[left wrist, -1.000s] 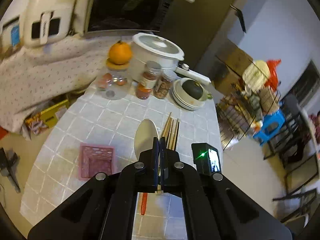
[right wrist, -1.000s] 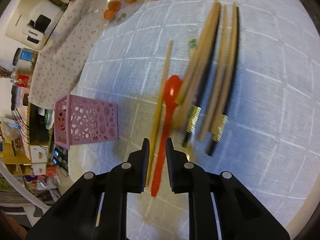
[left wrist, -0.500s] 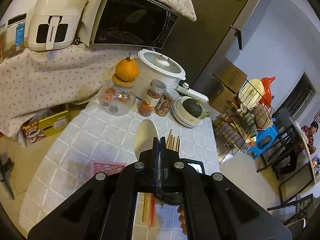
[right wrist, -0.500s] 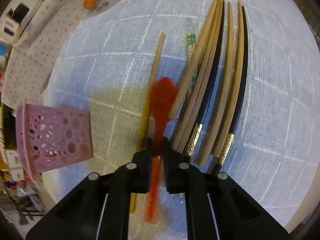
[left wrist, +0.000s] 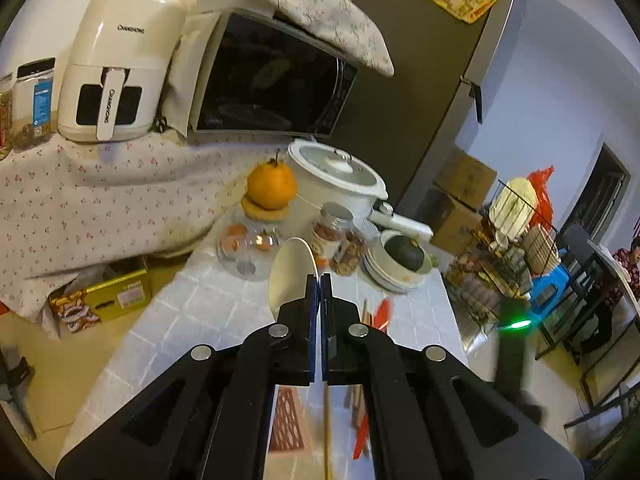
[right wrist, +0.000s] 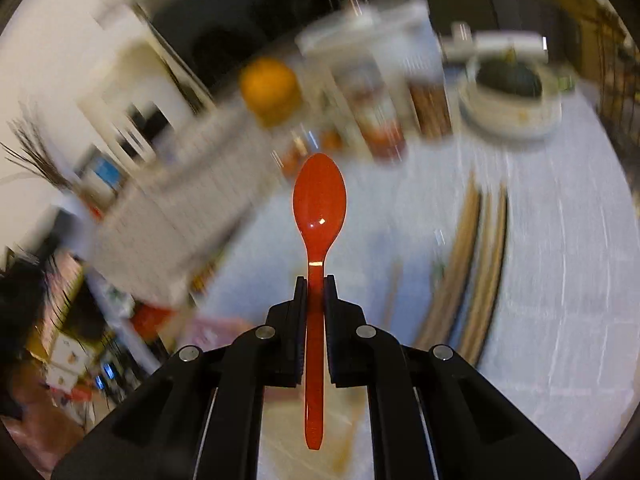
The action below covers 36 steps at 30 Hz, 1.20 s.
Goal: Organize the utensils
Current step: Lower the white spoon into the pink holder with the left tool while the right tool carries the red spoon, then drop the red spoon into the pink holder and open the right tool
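Both spoons lifted, nothing binned.
My right tongs (right wrist: 316, 280) clamped the red spoon (right wrist: 319, 200), left tongs (left wrist: 319, 280) the white spoon (left wrist: 292, 272); chopsticks (right wrist: 480, 248) at 3 o'clock remained.

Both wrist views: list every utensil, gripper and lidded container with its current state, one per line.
Left gripper: shut on the white spoon.
White spoon: held, bowl pointing forward.
Right gripper: shut on the red spoon.
Red spoon: lifted off the table.
Chopsticks: lying on the table.
White pot: lid on.

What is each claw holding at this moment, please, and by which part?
The right claw grips the red spoon by its handle, just below the bowl, with the handle's end trailing behind. The left claw is shut on the white spoon near the base of its bowl.
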### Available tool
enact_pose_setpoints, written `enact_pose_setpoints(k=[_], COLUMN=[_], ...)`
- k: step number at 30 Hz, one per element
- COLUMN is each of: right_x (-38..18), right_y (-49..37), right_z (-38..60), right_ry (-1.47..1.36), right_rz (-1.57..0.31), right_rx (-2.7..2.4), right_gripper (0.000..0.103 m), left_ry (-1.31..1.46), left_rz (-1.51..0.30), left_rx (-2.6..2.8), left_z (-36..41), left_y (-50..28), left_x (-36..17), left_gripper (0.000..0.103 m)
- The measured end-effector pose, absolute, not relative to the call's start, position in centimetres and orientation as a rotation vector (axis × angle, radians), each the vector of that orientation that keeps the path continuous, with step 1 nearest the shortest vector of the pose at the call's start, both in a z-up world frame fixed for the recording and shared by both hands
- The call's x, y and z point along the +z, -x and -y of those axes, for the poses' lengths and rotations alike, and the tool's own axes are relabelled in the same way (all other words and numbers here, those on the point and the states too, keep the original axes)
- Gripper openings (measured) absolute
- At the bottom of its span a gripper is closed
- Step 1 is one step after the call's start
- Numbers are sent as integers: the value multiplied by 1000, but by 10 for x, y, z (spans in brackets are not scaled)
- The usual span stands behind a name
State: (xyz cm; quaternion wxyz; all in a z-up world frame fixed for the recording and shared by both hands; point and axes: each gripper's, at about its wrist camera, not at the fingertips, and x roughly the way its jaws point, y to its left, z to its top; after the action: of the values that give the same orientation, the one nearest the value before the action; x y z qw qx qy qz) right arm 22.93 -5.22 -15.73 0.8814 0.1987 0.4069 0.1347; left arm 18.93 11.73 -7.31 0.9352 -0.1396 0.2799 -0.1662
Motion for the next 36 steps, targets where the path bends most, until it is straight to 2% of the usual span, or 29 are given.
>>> enact_pose_setpoints(k=[6,14,15,16,18,23,25,27,33,35,36], right_x=[-137,-133,-133,-133,-134,-125,-121,-119,-137,-145,-148], right_y=[-224,-216,-216,-215,-213,-210,-211,-210,-210,-207,-207], right_z=[48,50,49,47,45,35,26,13,-19,-26,-27], right_ry=[-392,-399,-396,-392,-388,-423,-429,-405,-332,-292,-278], right_rz=[-721,-677,-675,-672,-665,-614,-592,-558,-538,-570,-586], right_rx=[289,285,286,287,290,326,349,358,370,368,372], right_gripper=[8,8,8,8,8,8,8,8,9,18,29], left_ry=[221,194,193,195,223,317,335,365,336,360,370], left_rz=[-558,-628,-642,-672,-730,-810,-855,-883,-972,-996,-999], left_rx=[-313,-283,-280,-279,-254,-162,-81,-41,28,26,23], left_z=[-105,-108,-109,-110,-116,-137,-147,-157,-170,-172,-174], left_y=[-189,-187,-187,-188,-191,-195,-193,-189,-190,-192,-192], left_x=[-91,-112,-113,-113,-113,-95,-86,-81,-91,-94,-94], left_gripper=[1,1,7,22,39,55,67,73,74,74,74])
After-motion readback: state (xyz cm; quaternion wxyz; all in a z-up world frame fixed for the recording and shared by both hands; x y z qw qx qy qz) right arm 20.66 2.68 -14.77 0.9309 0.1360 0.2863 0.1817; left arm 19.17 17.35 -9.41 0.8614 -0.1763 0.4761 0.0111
